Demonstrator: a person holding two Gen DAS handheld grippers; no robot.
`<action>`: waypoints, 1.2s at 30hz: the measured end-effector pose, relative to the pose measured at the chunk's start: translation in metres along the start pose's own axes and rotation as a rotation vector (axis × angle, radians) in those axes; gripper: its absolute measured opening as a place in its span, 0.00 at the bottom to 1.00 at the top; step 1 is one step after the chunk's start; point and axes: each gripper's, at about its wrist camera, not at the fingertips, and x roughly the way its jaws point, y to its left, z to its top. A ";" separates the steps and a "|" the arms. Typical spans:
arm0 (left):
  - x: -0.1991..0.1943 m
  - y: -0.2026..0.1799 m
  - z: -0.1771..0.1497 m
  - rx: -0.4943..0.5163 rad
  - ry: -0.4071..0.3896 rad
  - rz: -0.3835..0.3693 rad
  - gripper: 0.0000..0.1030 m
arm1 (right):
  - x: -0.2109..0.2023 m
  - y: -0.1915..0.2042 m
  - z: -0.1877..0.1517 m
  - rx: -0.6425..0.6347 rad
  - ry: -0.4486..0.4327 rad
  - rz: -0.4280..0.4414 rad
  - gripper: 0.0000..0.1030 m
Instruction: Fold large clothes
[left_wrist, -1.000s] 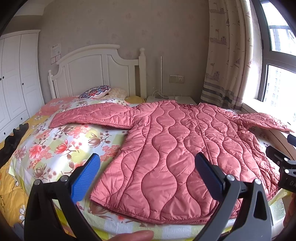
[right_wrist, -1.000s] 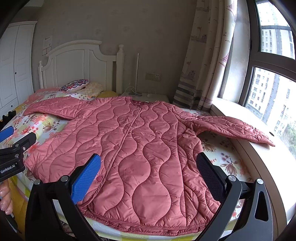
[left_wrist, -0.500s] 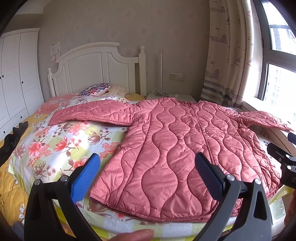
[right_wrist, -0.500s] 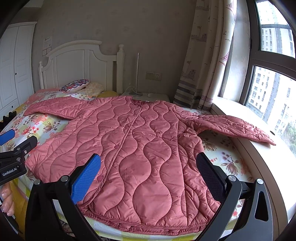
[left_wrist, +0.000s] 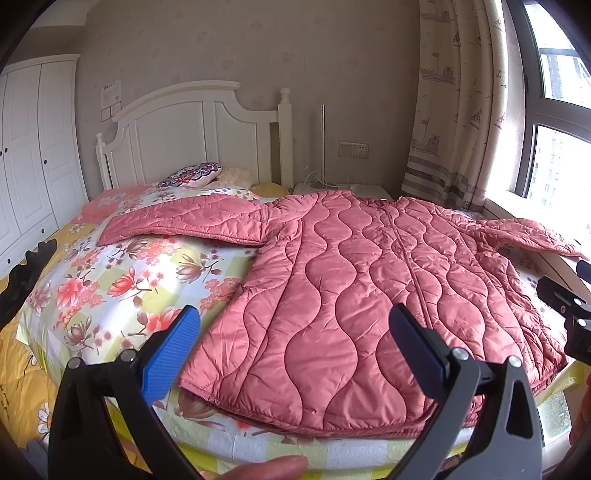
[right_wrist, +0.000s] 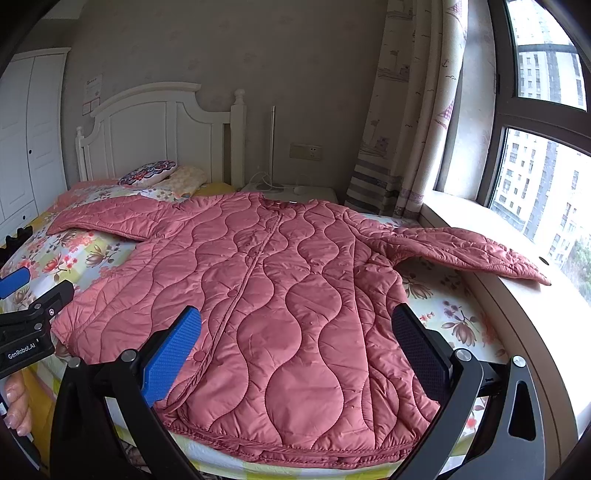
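Observation:
A pink quilted jacket (left_wrist: 369, 280) (right_wrist: 277, 284) lies spread flat, front up, on the floral bed (left_wrist: 122, 280). Its left sleeve (left_wrist: 184, 221) stretches toward the pillows. The right sleeve (right_wrist: 469, 251) reaches onto the window sill. My left gripper (left_wrist: 295, 354) hovers open above the jacket's lower left hem, holding nothing. My right gripper (right_wrist: 299, 350) hangs open over the hem's middle and right part, also empty. Neither gripper touches the fabric.
A white headboard (left_wrist: 192, 133) and pillows (left_wrist: 192, 173) stand at the far end. A wardrobe (left_wrist: 33, 147) is on the left, a curtain (right_wrist: 406, 110) and window sill (right_wrist: 517, 295) on the right. A black object (left_wrist: 26, 273) lies at the bed's left edge.
The left wrist view has shifted slightly, the jacket sitting a little higher and nearer. The right view has barely changed. Both grippers stay open.

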 end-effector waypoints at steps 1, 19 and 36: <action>0.000 0.000 0.000 0.000 0.000 0.000 0.98 | 0.000 0.000 0.000 0.000 0.000 -0.001 0.96; 0.001 0.003 -0.005 -0.003 0.013 0.000 0.98 | 0.001 0.000 -0.001 0.003 0.002 -0.002 0.96; 0.036 -0.011 -0.007 0.033 0.081 -0.011 0.98 | 0.022 -0.004 -0.010 0.013 0.052 -0.005 0.96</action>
